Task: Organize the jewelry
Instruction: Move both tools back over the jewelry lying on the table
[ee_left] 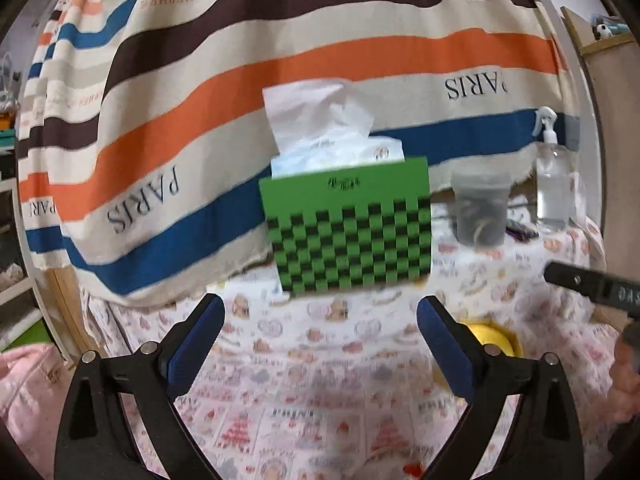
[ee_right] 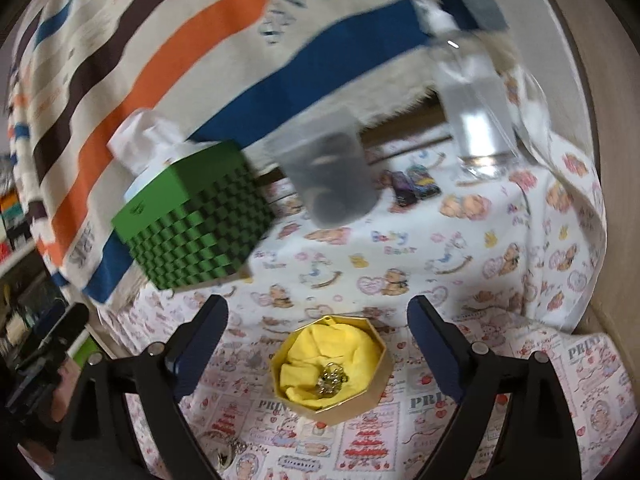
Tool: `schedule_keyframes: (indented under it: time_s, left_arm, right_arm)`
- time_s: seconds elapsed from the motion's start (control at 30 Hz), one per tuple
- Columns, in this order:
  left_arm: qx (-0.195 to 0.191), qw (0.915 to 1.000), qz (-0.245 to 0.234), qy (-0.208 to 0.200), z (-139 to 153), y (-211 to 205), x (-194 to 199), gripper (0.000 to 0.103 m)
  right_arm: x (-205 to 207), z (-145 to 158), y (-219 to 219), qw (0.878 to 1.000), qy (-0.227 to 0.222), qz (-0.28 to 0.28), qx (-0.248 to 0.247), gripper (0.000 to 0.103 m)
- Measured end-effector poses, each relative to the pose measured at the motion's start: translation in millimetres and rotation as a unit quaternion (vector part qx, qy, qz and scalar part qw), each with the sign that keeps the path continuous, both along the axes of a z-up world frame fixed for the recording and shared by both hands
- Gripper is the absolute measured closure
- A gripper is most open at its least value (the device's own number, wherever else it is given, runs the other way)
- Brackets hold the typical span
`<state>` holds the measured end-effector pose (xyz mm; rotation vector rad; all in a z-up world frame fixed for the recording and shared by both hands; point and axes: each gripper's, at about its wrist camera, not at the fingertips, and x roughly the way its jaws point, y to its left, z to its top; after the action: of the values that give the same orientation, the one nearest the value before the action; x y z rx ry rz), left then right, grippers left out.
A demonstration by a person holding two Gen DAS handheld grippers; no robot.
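1. Table (ee_right: pixel 460 240): covered with a soft printed cloth. Expect the cloth to drag or wrinkle under a sliding load, so lift items clear of it.
2. Box (ee_right: pixel 332 404): gold, octagonal, open-topped, lined with yellow cloth (ee_right: pixel 340 348). It sits on the table between and just ahead of the right gripper's (ee_right: pixel 318 322) fingers. It is likely light card with rigid walls. Take hold across two opposite flat sides, with light pressure to avoid crushing.
3. Jewelry (ee_right: pixel 331 378): a small metallic cluster resting on the yellow cloth inside the box. It is probably light, hard, slippery and prone to tangling. Pinch a solid part, not a loose strand.
4. Second piece (ee_right: pixel 228 454): a metallic item lying on the cloth at the lower edge, type unclear.
5. Tools: the right gripper and left gripper (ee_left: pixel 320 314) both stand spread wide, with nothing between the fingers.
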<state>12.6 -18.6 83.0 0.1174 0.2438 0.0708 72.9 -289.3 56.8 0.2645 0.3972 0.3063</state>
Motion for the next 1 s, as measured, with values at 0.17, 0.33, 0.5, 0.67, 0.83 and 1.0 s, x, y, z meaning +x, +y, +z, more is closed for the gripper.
schedule_keyframes:
  time_s: [0.17, 0.33, 0.5, 0.67, 0.83, 1.0]
  left_arm:
    - [-0.028, 0.9995, 0.005, 0.015, -21, 25, -9, 0.006]
    - [-0.059, 0.9957, -0.004, 0.072, -43, 40, 8, 0.006]
    - [-0.07, 0.9909, -0.001, 0.115, -60, 43, 20, 0.006]
    - [-0.071, 0.9808, -0.018, 0.181, -78, 35, 34, 0.006]
    - [-0.101, 0.9585, -0.074, 0.256, -97, 23, 43, 0.018]
    - [-0.111, 0.944, -0.117, 0.288, -113, 6, 43, 0.03]
  right_arm:
    - [-12, 0, 23, 1.0, 0.007, 0.02, -0.018, 0.012]
    - [-23, -2, 42, 0.999, -0.005, 0.028, -0.039, 0.009]
    - [-19, -9, 47, 0.998, 0.001, 0.025, -0.053, 0.008]
    - [-9, -18, 43, 0.998, 0.022, 0.012, -0.051, 0.007]
    - [-2, -24, 39, 0.998, 0.034, 0.002, -0.05, 0.006]
    - [5, -31, 38, 0.997, 0.053, -0.001, -0.048, 0.006]
